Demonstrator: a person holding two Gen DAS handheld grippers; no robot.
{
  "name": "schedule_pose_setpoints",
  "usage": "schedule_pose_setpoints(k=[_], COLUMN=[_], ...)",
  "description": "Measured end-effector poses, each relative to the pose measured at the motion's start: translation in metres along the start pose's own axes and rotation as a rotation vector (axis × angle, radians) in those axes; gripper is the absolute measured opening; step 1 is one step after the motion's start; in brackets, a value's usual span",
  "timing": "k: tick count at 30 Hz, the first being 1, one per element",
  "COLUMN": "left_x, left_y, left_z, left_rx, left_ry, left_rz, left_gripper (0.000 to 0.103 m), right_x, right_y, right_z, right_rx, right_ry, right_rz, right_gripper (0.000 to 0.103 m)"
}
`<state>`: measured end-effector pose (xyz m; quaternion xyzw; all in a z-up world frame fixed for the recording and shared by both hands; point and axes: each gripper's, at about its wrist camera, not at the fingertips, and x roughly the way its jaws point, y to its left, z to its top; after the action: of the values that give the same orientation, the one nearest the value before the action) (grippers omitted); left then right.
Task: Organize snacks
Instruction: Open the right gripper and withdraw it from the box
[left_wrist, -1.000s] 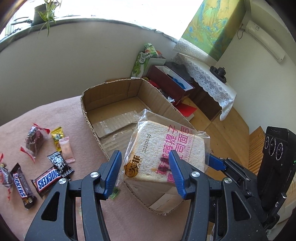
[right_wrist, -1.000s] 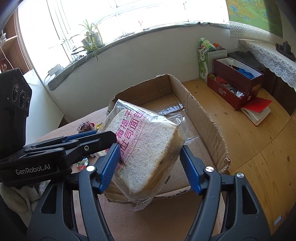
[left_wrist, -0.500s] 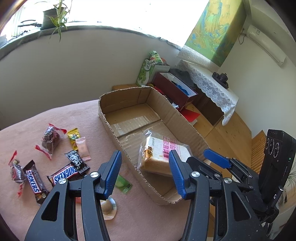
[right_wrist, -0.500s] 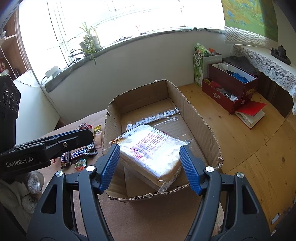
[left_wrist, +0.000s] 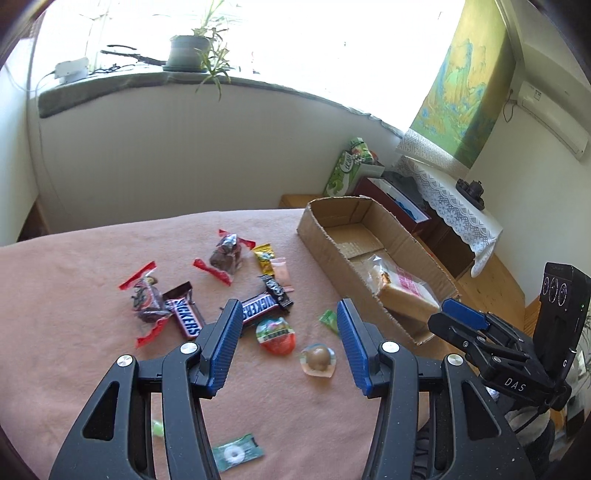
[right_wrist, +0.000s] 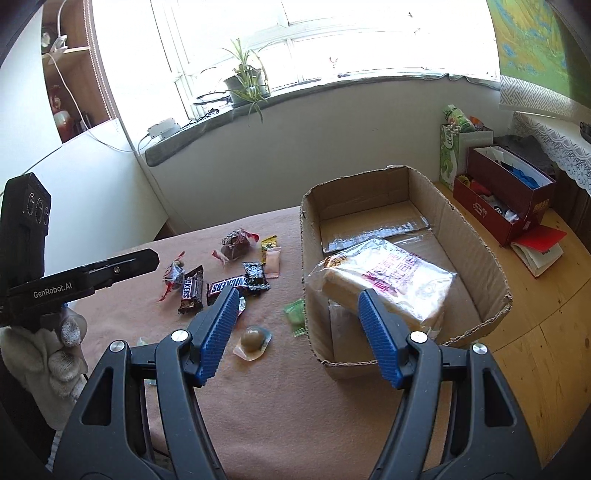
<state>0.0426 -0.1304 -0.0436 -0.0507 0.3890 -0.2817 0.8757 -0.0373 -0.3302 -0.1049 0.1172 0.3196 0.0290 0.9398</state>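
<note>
A bagged loaf of bread (right_wrist: 388, 286) lies in the near end of an open cardboard box (right_wrist: 476, 251); it shows in the left wrist view too (left_wrist: 404, 291). Loose snacks lie on the pink cloth: two Snickers bars (left_wrist: 258, 306), red-wrapped sweets (left_wrist: 146, 299), a round red-green candy (left_wrist: 277, 334), a brown ball in a clear cup (left_wrist: 318, 360). My left gripper (left_wrist: 286, 349) is open and empty above these snacks. My right gripper (right_wrist: 297, 332) is open and empty, over the box's near left corner.
The pink-covered table (left_wrist: 74, 277) ends near the wall beyond the snacks. A mint packet (left_wrist: 236, 452) lies close below the left gripper. On the wood floor to the right stand a red shoebox (right_wrist: 509, 199) and a green bag (right_wrist: 452, 147).
Both grippers held the bread over the box a second ago. It was let go into the box, then both grippers pulled back and left; the left one now faces the snacks.
</note>
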Motion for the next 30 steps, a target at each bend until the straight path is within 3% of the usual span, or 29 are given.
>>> schedule_pose_setpoints(k=[7, 12, 15, 21, 30], left_x=[-0.023, -0.018, -0.014, 0.003, 0.017], left_y=[0.024, 0.026, 0.023, 0.023, 0.018], left_z=[-0.033, -0.065, -0.086, -0.108, -0.115], left_rx=[-0.027, 0.02, 0.076, 0.19, 0.337], left_ry=[0.011, 0.094, 0.147, 0.237, 0.292], left_rz=[0.057, 0.05, 0.055, 0.098, 0.125], left_gripper=[0.051, 0.048, 0.046, 0.042, 0.042], right_x=[0.024, 0.042, 0.053, 0.073, 0.093], right_y=[0.039, 0.057, 0.061, 0.062, 0.064], right_z=[-0.019, -0.035, -0.044, -0.053, -0.044], right_rx=[-0.082, -0.123, -0.134, -0.125, -0.107], right_ry=[0.081, 0.127, 0.164, 0.214, 0.218], right_rz=[0.039, 0.033, 0.022, 0.015, -0.038], right_gripper=[0.07, 0.069, 0.059, 0.048, 0.048])
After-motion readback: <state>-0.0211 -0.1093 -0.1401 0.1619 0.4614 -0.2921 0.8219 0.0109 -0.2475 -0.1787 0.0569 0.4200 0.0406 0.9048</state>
